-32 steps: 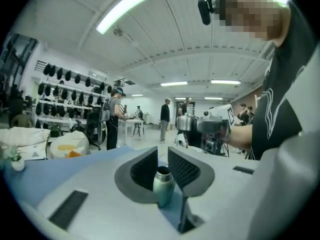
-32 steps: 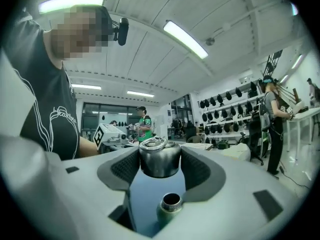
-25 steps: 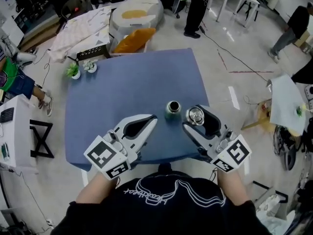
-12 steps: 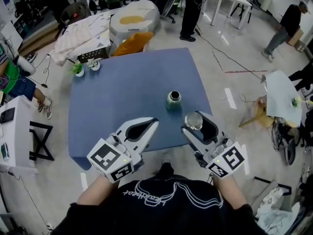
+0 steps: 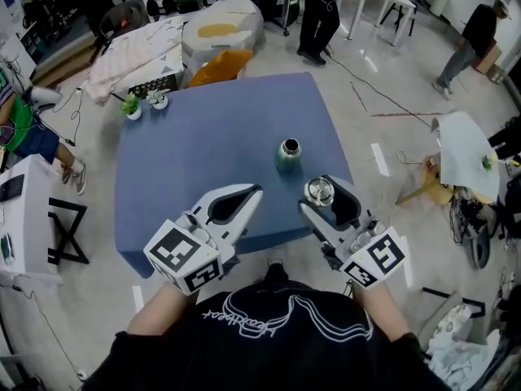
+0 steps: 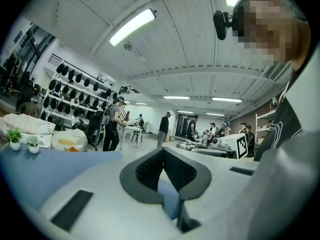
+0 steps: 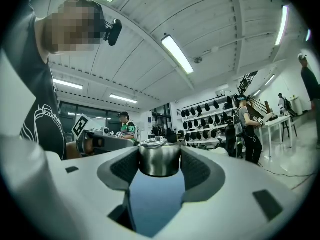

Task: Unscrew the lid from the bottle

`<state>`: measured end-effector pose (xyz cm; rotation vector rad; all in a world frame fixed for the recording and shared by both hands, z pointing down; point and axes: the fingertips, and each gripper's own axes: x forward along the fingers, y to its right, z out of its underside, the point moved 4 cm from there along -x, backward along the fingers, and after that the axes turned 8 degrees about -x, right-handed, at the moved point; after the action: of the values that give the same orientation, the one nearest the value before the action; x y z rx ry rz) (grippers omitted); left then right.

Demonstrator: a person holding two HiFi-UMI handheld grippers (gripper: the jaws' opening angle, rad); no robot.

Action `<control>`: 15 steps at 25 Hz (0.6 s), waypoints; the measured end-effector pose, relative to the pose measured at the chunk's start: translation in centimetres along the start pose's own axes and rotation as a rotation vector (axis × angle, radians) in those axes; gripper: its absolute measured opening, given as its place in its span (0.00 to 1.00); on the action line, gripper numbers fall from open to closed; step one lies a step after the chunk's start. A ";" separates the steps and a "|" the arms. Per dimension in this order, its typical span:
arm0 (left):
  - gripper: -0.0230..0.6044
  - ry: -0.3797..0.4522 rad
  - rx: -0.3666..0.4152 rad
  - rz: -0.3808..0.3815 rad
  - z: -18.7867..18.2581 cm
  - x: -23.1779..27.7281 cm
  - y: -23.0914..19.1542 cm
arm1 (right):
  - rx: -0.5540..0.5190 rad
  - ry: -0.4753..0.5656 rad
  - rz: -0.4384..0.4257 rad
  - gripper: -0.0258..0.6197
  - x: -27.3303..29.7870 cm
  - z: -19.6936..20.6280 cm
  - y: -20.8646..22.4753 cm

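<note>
A green metal bottle [image 5: 289,155] stands upright with its mouth bare, right of the middle of the blue table [image 5: 195,153]. My right gripper [image 5: 320,192] is shut on the silver lid [image 5: 320,191], held near the table's front edge, below and right of the bottle. In the right gripper view the lid [image 7: 159,159] sits pinched between the two dark pads [image 7: 197,168]. My left gripper [image 5: 256,191] hovers at the front edge, left of the bottle, shut with nothing in it; in the left gripper view [image 6: 163,154] its pads meet.
Two small potted plants [image 5: 143,103] stand at the table's far left corner. Beyond the table lie a white and orange heap [image 5: 220,35] and a cloth-covered stack. People stand around the room, and a small white table [image 5: 464,165] is at the right.
Both grippers shifted slightly; the right gripper with the lid drew back from the bottle toward the front edge. The bottle appears farther up the table as the head view moved.
</note>
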<state>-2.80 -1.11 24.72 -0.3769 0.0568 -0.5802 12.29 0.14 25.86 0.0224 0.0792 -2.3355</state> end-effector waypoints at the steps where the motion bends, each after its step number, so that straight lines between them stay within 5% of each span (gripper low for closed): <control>1: 0.04 -0.002 -0.001 -0.001 0.1 0.0 -0.1 | 0.000 -0.001 0.002 0.44 0.0 0.0 0.0; 15: 0.04 -0.028 -0.033 -0.035 0.6 0.9 -2.1 | 0.020 -0.015 -0.005 0.44 1.4 0.8 1.7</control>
<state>-3.06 -3.01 26.06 -0.4183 0.0326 -0.6090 12.50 -2.08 26.52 0.0148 0.0490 -2.3411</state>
